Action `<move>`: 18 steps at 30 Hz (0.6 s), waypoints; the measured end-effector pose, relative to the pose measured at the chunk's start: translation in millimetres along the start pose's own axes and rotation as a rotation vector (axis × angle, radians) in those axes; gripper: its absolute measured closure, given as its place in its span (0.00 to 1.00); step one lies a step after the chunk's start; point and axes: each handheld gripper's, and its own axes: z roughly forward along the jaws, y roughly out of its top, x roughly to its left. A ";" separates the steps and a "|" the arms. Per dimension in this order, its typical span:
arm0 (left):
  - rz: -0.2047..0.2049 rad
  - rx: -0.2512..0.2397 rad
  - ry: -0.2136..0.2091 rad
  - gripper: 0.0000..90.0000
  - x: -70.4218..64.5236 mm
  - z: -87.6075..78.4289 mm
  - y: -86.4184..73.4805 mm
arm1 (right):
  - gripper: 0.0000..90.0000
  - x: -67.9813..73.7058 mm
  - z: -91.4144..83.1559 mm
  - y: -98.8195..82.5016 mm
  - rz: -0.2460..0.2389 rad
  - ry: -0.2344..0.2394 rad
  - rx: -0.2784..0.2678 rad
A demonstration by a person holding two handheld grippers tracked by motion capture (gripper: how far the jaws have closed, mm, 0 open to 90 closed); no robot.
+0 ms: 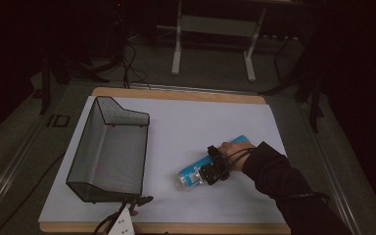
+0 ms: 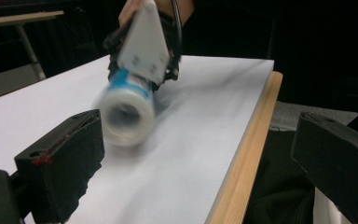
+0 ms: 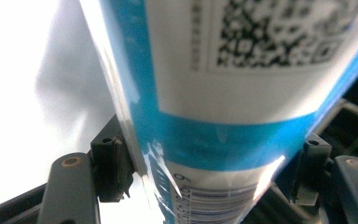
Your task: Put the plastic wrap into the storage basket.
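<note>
The desk (image 1: pixel 176 95), wooden at its edges and covered by a white sheet (image 1: pixel 200 127), is carrying a black mesh basket (image 1: pixel 108 149), which serves here as the landmark. To the right of the basket, apart from it, a blue and white cylindrical tube (image 1: pixel 196 171) is lying on its side on the sheet, its clear capped end pointing toward the basket's near right corner and its blue far end pointing away. The right tool (image 1: pixel 214 169) is gripping this tube across its middle, the person's right hand (image 1: pixel 240 156) and dark sleeve (image 1: pixel 289 191) reaching in from the right side, farther from the basket than the tube. In the right gripper view the tube (image 3: pixel 223 93) is sitting pressed between the two black jaws, its blue band, barcode and square code pattern facing the camera. In the left gripper view the tube (image 2: pixel 128 109) is appearing blurred, its round end turned toward the camera, with the right tool (image 2: pixel 144 60) and its pale plate clamped over it. The left tool (image 1: pixel 139 201) is sitting just in front of the basket's near right corner, at the near edge of the desk, and its jaws are standing wide apart with nothing between them, the left one over the sheet and the right one beyond the desk's wooden edge (image 2: pixel 247 154).
</note>
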 end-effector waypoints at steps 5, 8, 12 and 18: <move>0.004 -0.002 0.002 0.03 -0.3 -0.4 0.1 | 0.36 -10.2 -16.5 -4.9 0.148 -0.038 -0.107; -0.002 -0.004 0.003 0.03 0.6 -0.7 -0.2 | 0.36 -18.5 -26.6 -10.8 0.247 -0.043 -0.181; 0.000 -0.006 0.000 0.03 -0.2 -0.5 0.2 | 0.36 -30.7 -40.4 -20.8 0.383 -0.042 -0.316; 0.005 -0.005 0.000 0.03 -0.1 -0.9 0.3 | 0.35 -42.0 -51.7 -34.9 0.564 -0.038 -0.472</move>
